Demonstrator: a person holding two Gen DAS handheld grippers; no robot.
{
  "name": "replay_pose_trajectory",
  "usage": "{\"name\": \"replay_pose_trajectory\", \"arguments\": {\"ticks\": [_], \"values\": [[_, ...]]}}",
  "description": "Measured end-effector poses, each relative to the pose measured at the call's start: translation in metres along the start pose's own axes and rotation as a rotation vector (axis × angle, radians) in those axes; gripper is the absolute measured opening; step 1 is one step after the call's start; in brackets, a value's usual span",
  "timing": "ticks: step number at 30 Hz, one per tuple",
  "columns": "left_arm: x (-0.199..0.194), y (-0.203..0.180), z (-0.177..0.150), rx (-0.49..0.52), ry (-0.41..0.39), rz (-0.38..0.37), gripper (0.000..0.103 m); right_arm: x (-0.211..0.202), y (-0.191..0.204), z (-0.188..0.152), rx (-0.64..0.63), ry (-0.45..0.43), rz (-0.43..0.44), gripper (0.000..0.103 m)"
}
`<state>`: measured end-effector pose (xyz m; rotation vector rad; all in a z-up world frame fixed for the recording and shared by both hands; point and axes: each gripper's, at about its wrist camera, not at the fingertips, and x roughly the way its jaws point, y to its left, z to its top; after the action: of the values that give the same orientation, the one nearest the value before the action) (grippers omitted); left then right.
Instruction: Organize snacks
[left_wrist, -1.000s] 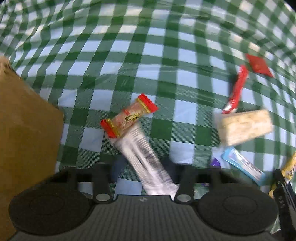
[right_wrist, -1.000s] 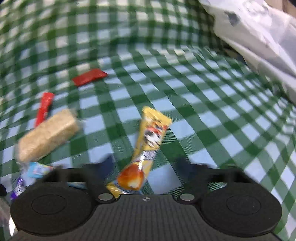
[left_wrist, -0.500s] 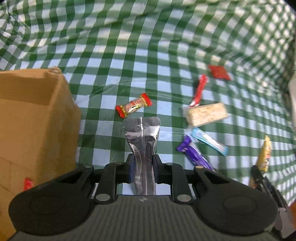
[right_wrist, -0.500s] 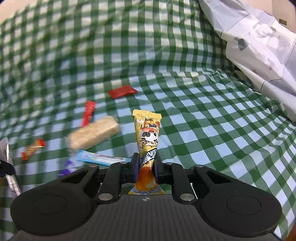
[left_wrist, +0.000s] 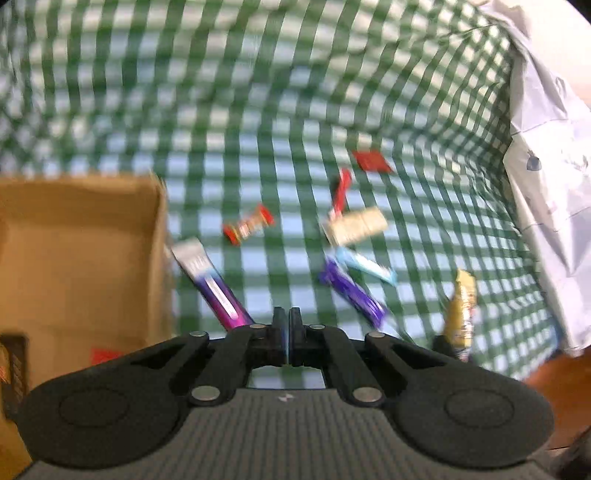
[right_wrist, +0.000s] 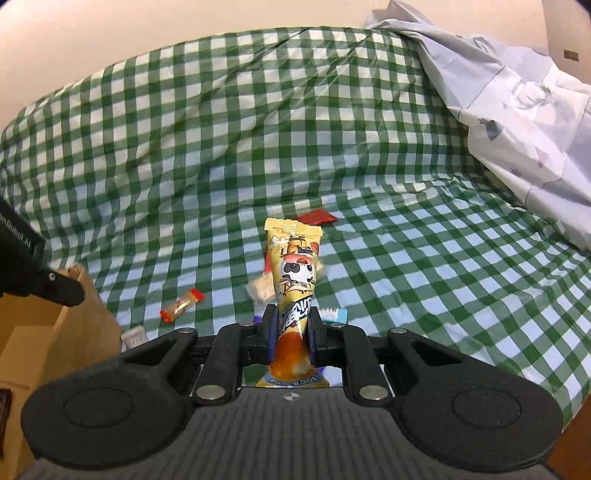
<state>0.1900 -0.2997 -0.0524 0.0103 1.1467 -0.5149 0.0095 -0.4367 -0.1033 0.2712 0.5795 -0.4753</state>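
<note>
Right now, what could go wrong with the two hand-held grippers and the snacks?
The silver-purple packet sits beside the left hand-held gripper, not between its shut jaws; it may land outside the cardboard box. The right hand-held gripper, whose jaws have just been closing, pinches the yellow packet near its bottom end; it may tilt or slip.

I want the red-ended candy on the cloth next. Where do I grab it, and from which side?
Take the candy across its middle, coming from straight above. It lies flat on the cloth with its long axis slanting, so turn the jaws to close across the narrow width. The red ends look like thin crimps and would likely slip. Nothing lies against it, so both fingers should have room.
</note>
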Motion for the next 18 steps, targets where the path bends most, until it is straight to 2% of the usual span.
{"name": "replay_pose_trajectory", "arguments": {"ticks": [2, 7, 13, 15, 16, 17, 18], "values": [[0.019, 0.001, -0.001, -0.023, 0.034, 0.003, 0.016, 0.003, -0.004, -0.004, 0.019, 0.034, -0.019, 0.017], [0.083, 0.0, 0.002, -0.059, 0.109, 0.087, 0.043, 0.008, -0.018, -0.012, 0.039, 0.062, -0.042, 0.017], [0.158, 0.017, 0.013, -0.157, 0.197, 0.192, 0.049, 0.032, -0.041, -0.021, 0.07, 0.103, -0.074, 0.017], [0.174, 0.024, 0.016, -0.167, 0.207, 0.236, 0.061, 0.04, -0.048, -0.024, 0.086, 0.117, -0.083, 0.017], [0.179, 0.027, 0.018, -0.172, 0.206, 0.257, 0.076, 0.044, -0.051, -0.025, 0.093, 0.124, -0.086, 0.017], [0.184, 0.031, 0.02, -0.18, 0.205, 0.284, 0.085, 0.047, -0.053, -0.027, 0.101, 0.129, -0.087, 0.017], [0.188, 0.035, 0.021, -0.193, 0.207, 0.283, 0.086, 0.051, -0.055, -0.028, 0.105, 0.134, -0.086, 0.017]]}}
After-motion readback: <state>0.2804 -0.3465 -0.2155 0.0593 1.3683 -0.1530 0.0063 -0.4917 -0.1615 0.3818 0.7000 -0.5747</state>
